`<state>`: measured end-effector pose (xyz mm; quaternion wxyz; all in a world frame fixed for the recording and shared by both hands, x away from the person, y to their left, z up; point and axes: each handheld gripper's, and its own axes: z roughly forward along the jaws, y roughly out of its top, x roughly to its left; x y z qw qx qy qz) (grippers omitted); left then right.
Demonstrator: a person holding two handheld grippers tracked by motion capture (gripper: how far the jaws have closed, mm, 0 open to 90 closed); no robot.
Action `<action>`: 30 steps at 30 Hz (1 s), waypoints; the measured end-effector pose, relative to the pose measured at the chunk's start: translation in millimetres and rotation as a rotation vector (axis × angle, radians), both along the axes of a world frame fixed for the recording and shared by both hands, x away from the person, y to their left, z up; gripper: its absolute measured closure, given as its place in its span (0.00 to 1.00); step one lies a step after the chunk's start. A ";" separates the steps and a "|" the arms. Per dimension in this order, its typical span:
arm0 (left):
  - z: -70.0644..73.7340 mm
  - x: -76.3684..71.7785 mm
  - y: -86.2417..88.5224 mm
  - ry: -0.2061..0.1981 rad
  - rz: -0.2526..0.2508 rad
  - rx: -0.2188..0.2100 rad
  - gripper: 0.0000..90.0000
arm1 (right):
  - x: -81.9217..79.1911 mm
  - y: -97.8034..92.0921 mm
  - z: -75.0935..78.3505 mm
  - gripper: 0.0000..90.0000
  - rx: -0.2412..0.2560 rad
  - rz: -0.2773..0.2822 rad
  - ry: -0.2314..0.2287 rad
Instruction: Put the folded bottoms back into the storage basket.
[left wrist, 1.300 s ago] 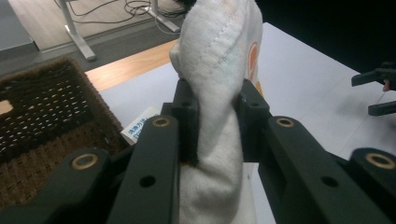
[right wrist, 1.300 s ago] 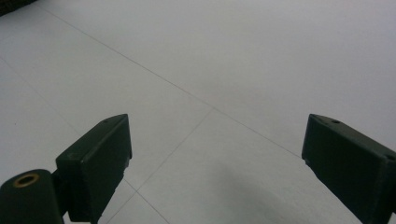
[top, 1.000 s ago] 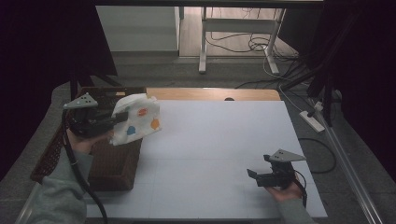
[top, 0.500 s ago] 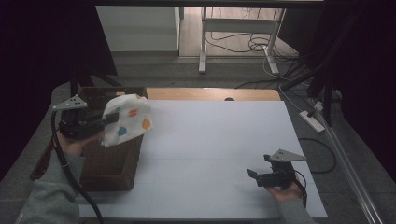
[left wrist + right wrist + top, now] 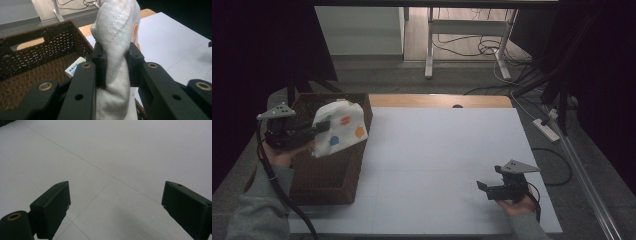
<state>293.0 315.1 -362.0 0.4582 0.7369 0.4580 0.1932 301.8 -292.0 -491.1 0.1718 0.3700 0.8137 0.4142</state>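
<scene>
Jaws of the left gripper (image 5: 319,128) clenched on the white quilted cloth with coloured dots (image 5: 339,129), held above the brown wicker basket (image 5: 324,175) at bench left; right gripper (image 5: 484,188) released, idle; the loose cloth risks snagging the basket's rim.

A white tabletop (image 5: 452,165) crossed by thin grid lines takes up the middle, with a strip of bare wood (image 5: 437,100) along its far edge. Beyond it the floor carries a white desk frame (image 5: 464,37) and a tangle of black cables (image 5: 467,47). A white power strip (image 5: 548,128) lies on the floor to the right of the tabletop.
</scene>
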 end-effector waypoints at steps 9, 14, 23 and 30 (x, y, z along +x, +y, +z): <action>-0.4 -1.8 14.4 0.010 0.035 0.009 0.81 | 0.1 0.2 -0.2 0.09 0.000 0.000 0.001; -2.1 -1.3 21.5 0.023 0.052 0.021 0.81 | 0.2 0.2 -0.3 0.09 -0.002 0.002 0.003; -6.6 0.8 30.8 0.036 0.072 0.029 0.81 | 0.3 0.4 -0.6 0.09 0.000 0.000 0.002; -13.7 4.4 38.3 0.056 0.089 0.039 0.81 | 0.4 0.6 -0.9 0.09 -0.003 -0.001 0.003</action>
